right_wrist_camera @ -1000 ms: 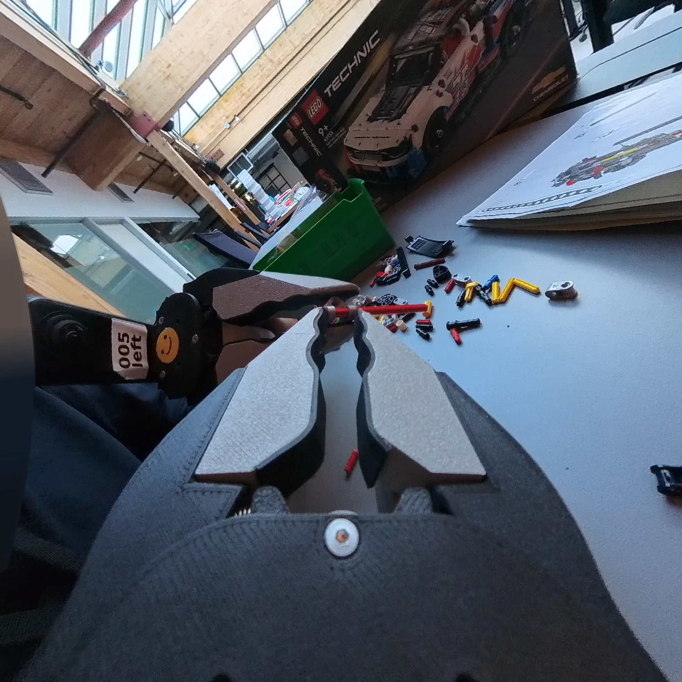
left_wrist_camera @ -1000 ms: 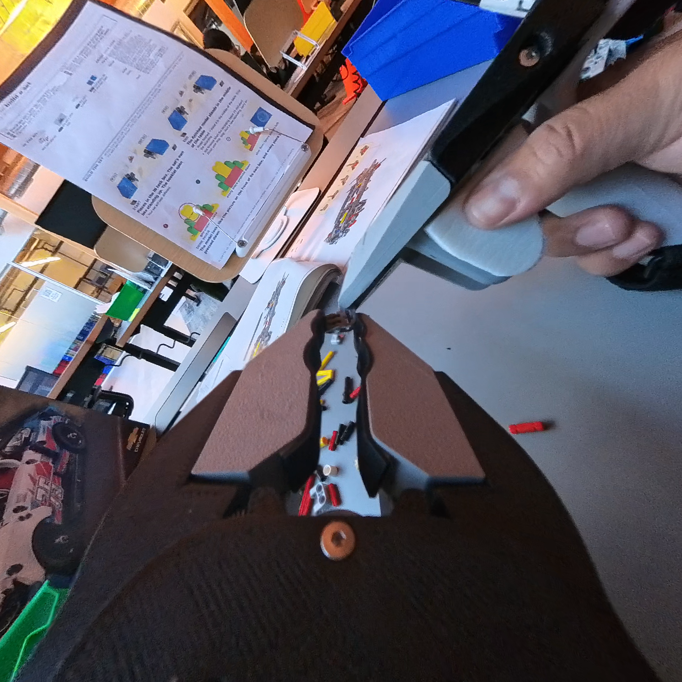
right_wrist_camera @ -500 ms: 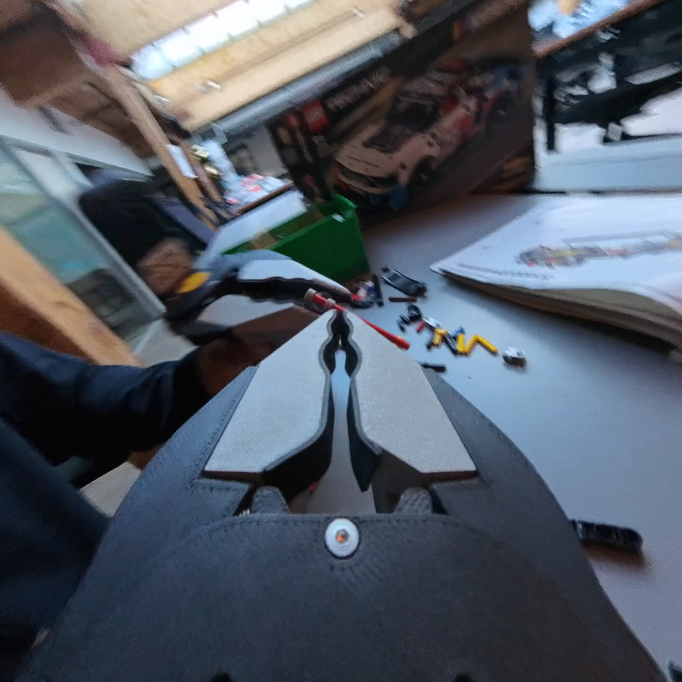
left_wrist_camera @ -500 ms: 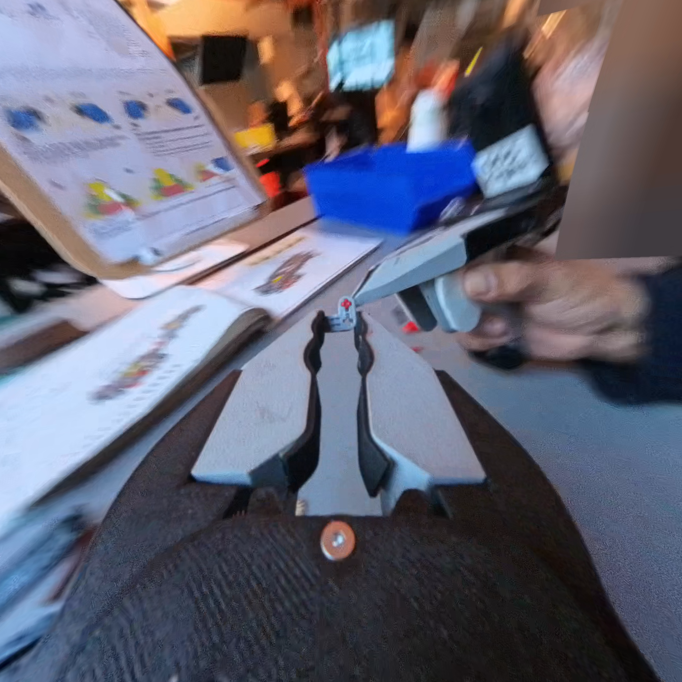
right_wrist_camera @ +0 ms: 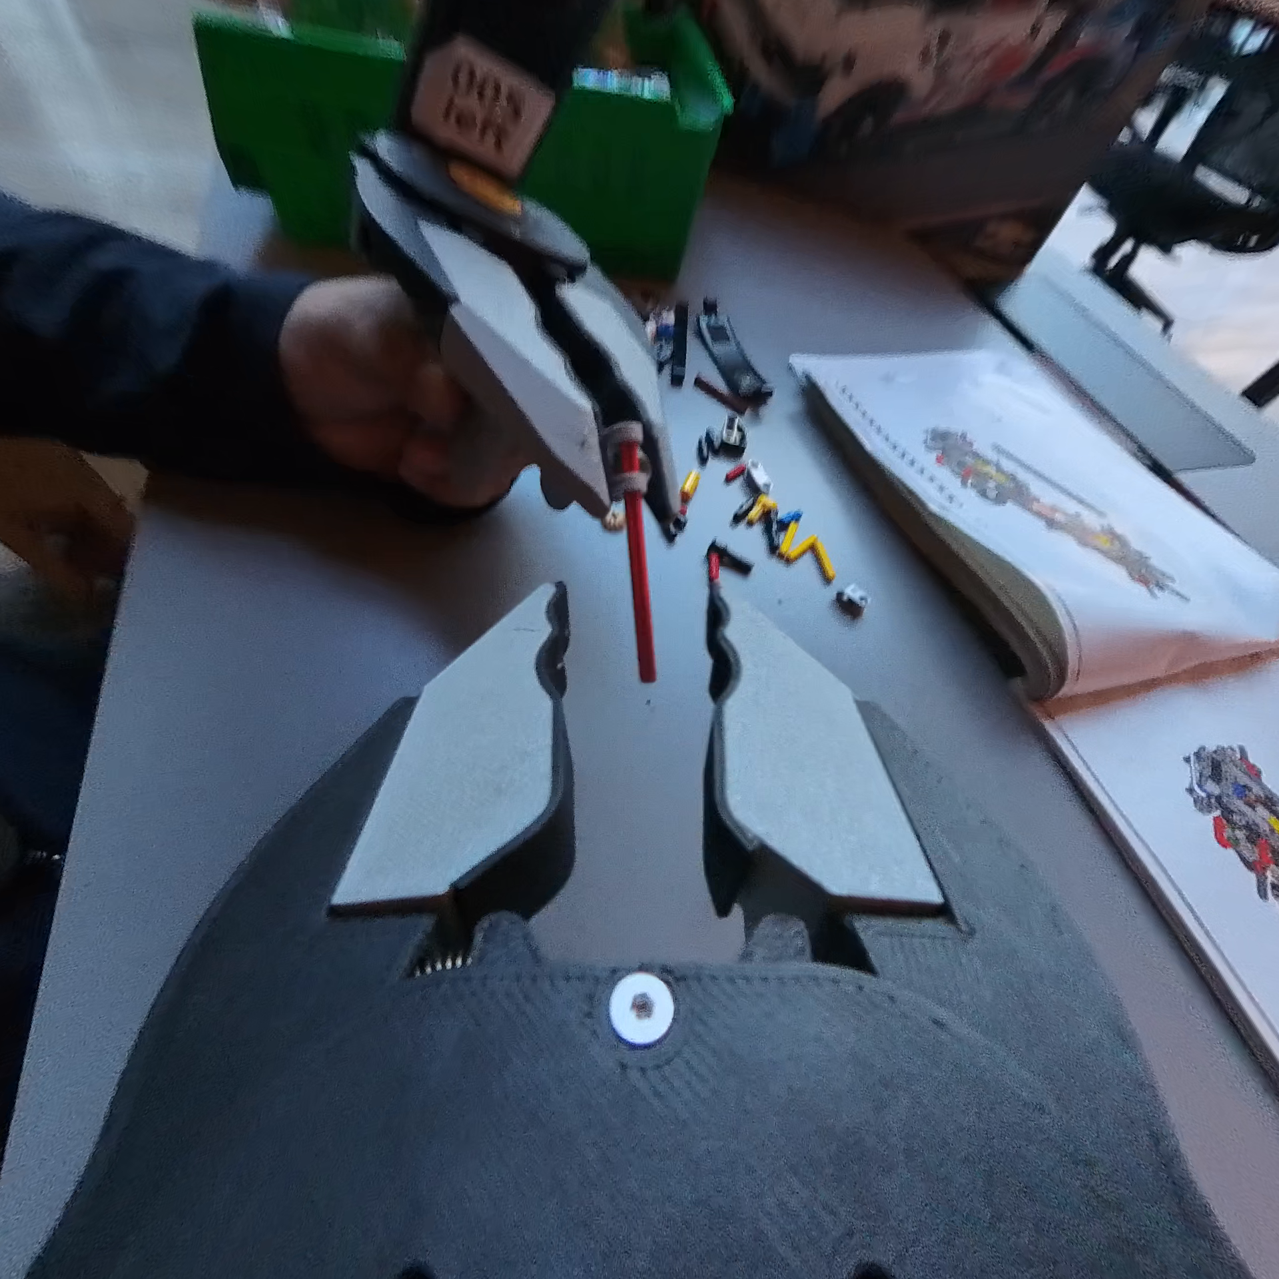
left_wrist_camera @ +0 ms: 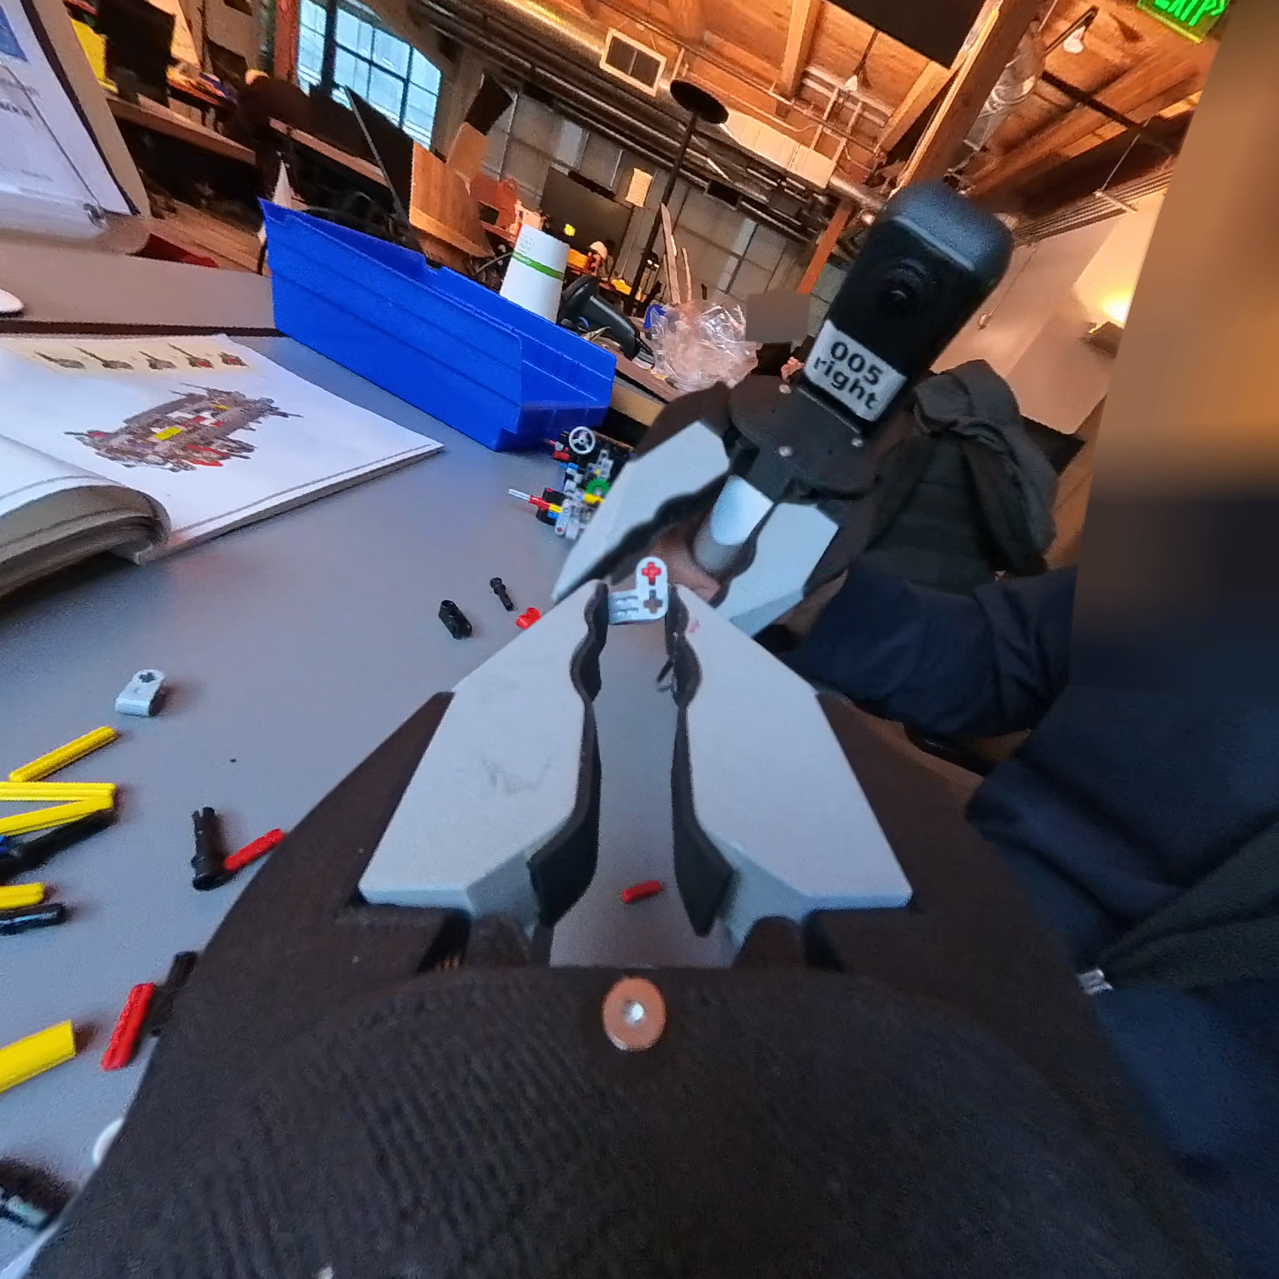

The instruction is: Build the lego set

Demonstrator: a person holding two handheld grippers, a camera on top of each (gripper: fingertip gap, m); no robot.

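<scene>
One red axle (right_wrist_camera: 637, 574) between open right gripper (right_wrist_camera: 638, 609) fingers.

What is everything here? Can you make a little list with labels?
left gripper: pinches a small grey connector piece with a red rod through it
right gripper: open, holding nothing; the red rod hangs between its fingers, apart from both
table: scattered yellow, red and black pieces
booklet: open
bins: blue bin, green bin

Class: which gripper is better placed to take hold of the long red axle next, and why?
Probably the right gripper: it is open with the red axle between its fingers, while the left gripper already clamps the grey connector carrying it.
</scene>
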